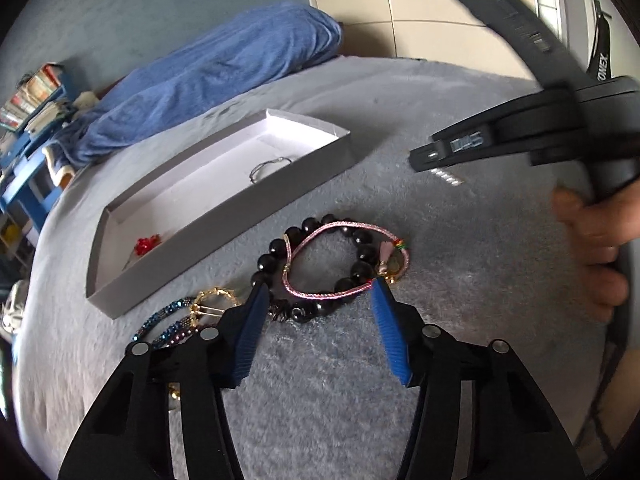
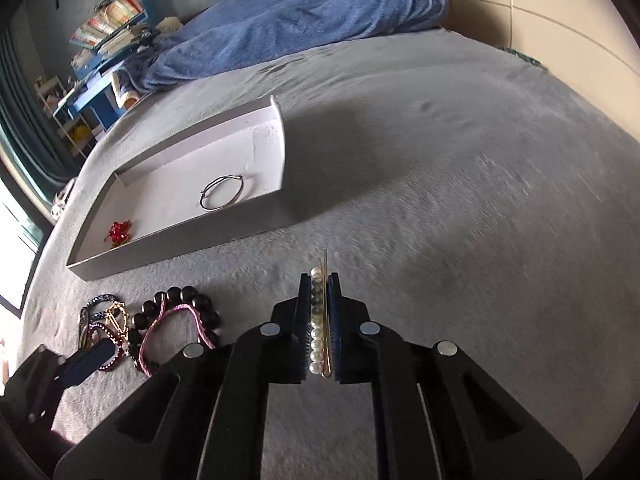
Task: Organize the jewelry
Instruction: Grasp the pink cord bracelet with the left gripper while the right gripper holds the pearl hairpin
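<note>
Your left gripper (image 1: pixel 316 308) hangs spread wide, nothing held; the black bead bracelet (image 1: pixel 308 312) and pink cord bracelet (image 1: pixel 340 256) lie just past its tips. Your right gripper (image 2: pixel 320 280) pinches the pearl hair clip (image 2: pixel 318 320), tray (image 2: pixel 176 236) ahead-left. Tray holds a silver bangle (image 2: pixel 221 193) and red piece (image 2: pixel 119 232); judged under half done. Grey plush cover (image 2: pixel 460 200), blue blanket (image 2: pixel 304 20) beyond.

The left gripper (image 1: pixel 318 292) hides part of the blue beaded bracelet (image 1: pixel 168 322) and the near beads of the black bracelet (image 1: pixel 316 268). The right gripper (image 1: pixel 436 162) is blurred, its jaws perhaps closed.
</note>
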`<state>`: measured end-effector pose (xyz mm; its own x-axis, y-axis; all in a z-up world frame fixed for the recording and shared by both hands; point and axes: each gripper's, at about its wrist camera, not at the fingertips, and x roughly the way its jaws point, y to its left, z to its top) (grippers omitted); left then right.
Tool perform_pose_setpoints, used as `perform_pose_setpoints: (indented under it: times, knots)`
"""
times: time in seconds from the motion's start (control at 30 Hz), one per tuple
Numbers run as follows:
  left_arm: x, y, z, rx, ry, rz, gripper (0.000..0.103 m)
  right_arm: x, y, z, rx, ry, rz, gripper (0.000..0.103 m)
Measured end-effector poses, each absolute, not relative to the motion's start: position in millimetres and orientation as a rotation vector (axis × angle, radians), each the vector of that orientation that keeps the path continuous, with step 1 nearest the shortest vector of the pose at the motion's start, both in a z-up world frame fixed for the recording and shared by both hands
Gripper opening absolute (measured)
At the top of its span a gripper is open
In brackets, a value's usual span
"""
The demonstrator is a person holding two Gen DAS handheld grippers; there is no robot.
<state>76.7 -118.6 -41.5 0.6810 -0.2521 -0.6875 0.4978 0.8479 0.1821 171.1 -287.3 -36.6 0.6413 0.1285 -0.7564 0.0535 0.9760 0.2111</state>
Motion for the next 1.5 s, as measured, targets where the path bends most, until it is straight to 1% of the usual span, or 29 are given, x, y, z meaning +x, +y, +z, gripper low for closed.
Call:
perform_pose_setpoints:
  times: [0.17,0.23,0.27,0.33,0.37,0.43,0.47,0.7,0.77,0.8,0.83,0.9,1.17,1.2,1.23,1.27,1.33,1.43,1.5]
  knots:
    - [82.9,-123.1,-45.5,0.39,0.718,-0.46,0.047,167.8,-290.1,-38.1,0.253,0.885,0.046,0.008]
    - [82.9,-124.3,-46.2,0.391,0.724,-0.48,0.039,168.3,-286.2,-38.8,0.242,0.892,0.049,0.008]
    - [81.3,-124.1,-45.9,0.392,0.723,-0.484,0.037,168.3,-284.9,-39.0,0.238,0.894,0.05,0.008]
    - [81.1,-123.6,-45.5,0.388,0.726,-0.491,0.025,168.0,-283.8,-38.9,0.235,0.893,0.052,0.008]
    - [81.2,-123.0,-45.6,0.383,0.728,-0.489,0.021,168.8,-283.7,-38.9,0.234,0.892,0.052,0.008]
    - [82.2,-119.5,-42.9,0.361,0.728,-0.486,0.008,169.1,-283.6,-38.9,0.235,0.891,0.054,0.008]
    - [82.4,-117.6,-41.2,0.348,0.727,-0.488,0.004,169.1,-283.5,-38.7,0.235,0.89,0.053,0.008]
    - [82.8,-99.6,-26.5,0.219,0.723,-0.504,0.003,168.2,-285.1,-39.4,0.247,0.887,0.059,0.008]
    - [83.6,-98.3,-26.4,0.215,0.732,-0.499,0.011,168.2,-285.1,-39.5,0.252,0.888,0.063,0.008]
    - [82.4,-99.1,-25.6,0.221,0.73,-0.506,0.021,168.8,-285.1,-39.8,0.252,0.89,0.064,0.008]
    - [80.6,-100.9,-24.7,0.233,0.717,-0.499,0.034,168.8,-284.9,-39.7,0.251,0.89,0.065,0.008]
    - [76.5,-104.7,-23.9,0.253,0.699,-0.514,0.043,168.6,-284.5,-39.6,0.251,0.89,0.068,0.008]
    - [81.2,-123.6,-39.2,0.374,0.714,-0.537,0.044,169.1,-283.1,-39.5,0.249,0.893,0.075,0.008]
    - [82.6,-124.5,-39.6,0.378,0.71,-0.537,0.041,169.6,-283.0,-39.5,0.249,0.893,0.076,0.008]
    - [85.6,-125.6,-40.9,0.379,0.712,-0.543,0.034,169.8,-282.5,-39.6,0.246,0.894,0.076,0.008]
    - [87.5,-126.6,-42.4,0.377,0.72,-0.553,0.03,169.9,-281.8,-39.7,0.244,0.895,0.077,0.008]
    - [88.2,-128.6,-43.8,0.385,0.726,-0.564,0.016,169.9,-281.4,-40.0,0.243,0.896,0.077,0.008]
    - [83.0,-131.2,-41.2,0.392,0.714,-0.586,0.004,170.1,-281.8,-40.2,0.244,0.895,0.077,0.008]
    - [81.7,-131.1,-41.5,0.387,0.716,-0.588,0.003,169.9,-281.3,-40.5,0.244,0.894,0.077,0.008]
